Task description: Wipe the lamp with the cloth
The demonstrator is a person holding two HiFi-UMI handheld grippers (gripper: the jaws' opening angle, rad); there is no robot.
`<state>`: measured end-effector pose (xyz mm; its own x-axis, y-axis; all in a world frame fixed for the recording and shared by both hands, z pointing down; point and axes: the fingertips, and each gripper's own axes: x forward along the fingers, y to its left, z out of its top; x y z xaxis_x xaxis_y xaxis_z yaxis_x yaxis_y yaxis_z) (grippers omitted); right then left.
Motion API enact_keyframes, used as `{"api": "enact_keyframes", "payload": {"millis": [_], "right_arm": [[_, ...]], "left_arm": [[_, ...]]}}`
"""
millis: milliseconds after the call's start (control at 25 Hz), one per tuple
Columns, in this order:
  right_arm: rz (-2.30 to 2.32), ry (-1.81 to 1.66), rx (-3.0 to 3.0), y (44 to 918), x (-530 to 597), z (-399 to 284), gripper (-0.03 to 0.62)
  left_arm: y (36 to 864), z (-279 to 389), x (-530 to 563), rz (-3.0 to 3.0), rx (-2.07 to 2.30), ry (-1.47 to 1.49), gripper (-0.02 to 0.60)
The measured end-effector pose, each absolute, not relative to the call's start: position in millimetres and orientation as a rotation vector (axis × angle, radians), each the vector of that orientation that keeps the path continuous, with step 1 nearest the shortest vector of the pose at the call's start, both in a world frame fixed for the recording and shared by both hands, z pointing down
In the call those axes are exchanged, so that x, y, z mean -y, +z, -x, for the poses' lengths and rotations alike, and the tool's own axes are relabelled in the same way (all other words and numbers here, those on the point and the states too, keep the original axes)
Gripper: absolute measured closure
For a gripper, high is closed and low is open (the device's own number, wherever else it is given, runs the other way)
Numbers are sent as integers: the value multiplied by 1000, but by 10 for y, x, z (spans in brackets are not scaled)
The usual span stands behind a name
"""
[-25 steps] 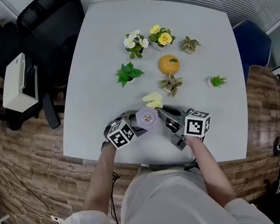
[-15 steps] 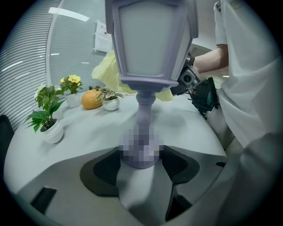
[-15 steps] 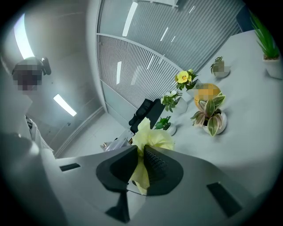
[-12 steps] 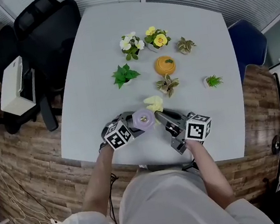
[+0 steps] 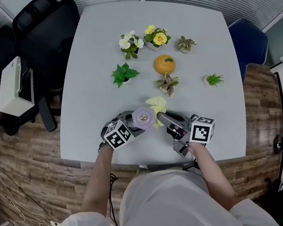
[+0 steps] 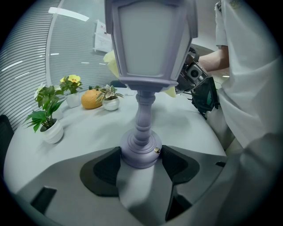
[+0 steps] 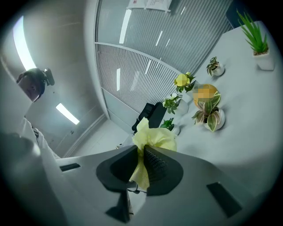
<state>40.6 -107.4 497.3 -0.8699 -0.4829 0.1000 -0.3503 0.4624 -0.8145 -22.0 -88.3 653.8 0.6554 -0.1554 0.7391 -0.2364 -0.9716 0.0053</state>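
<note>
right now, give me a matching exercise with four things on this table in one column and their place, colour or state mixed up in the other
Things
1. lamp
2. cloth
3. round ornament
4. spiky plant

Place, colour or state
a. orange, standing free among the pots
b. pinched in the right tongs
c. alone near the right edge of the table
d. base clamped by the left tongs

Pairs: 1-d, 2-b, 3-a, 4-c
</note>
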Motion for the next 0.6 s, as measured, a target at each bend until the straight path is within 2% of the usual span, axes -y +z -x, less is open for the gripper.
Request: {"api": "enact_keyframes", "payload": {"millis": [600], "right_arm": [[666, -1389, -2526, 4889, 988, -400, 539]], "left_arm": [[6527, 218, 876, -2760, 327, 1221, 284]]}}
